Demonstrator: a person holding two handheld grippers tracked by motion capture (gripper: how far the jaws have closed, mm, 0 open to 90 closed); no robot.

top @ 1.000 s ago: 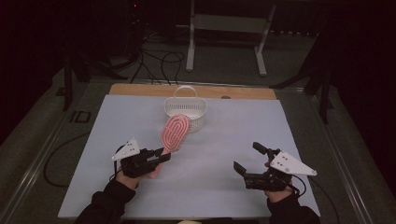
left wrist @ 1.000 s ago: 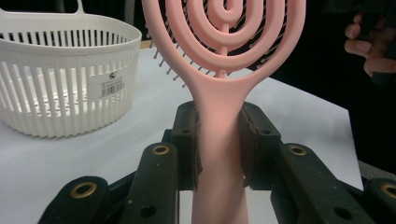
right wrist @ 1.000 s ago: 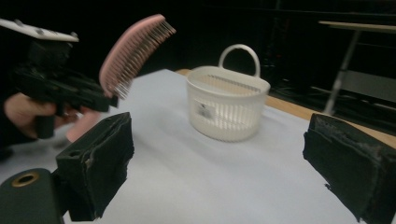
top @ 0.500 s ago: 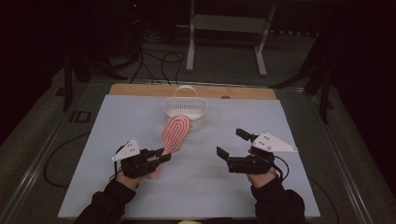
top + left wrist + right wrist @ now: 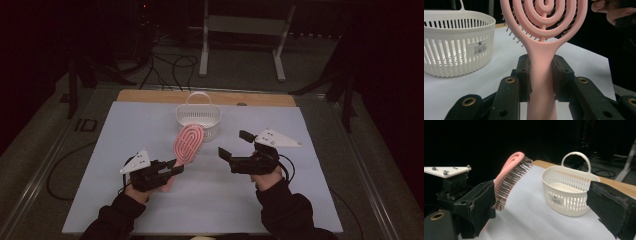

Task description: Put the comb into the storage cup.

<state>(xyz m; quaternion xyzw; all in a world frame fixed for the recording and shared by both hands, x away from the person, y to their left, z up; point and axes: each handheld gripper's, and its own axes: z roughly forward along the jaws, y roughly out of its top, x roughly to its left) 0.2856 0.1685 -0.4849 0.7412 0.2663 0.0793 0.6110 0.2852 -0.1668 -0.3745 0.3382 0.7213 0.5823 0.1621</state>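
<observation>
My left gripper (image 5: 172,169) sits low at about seven o'clock in the high view, jaws pointing toward one o'clock, both pads clamped tight against what they hold. My left forearm comes up from the bottom edge in a dark sleeve. My right gripper (image 5: 234,145) hangs at about five o'clock, jaws spread wide and aimed toward ten o'clock, nothing between them. My right hand (image 5: 264,172) wraps its body from behind.
</observation>
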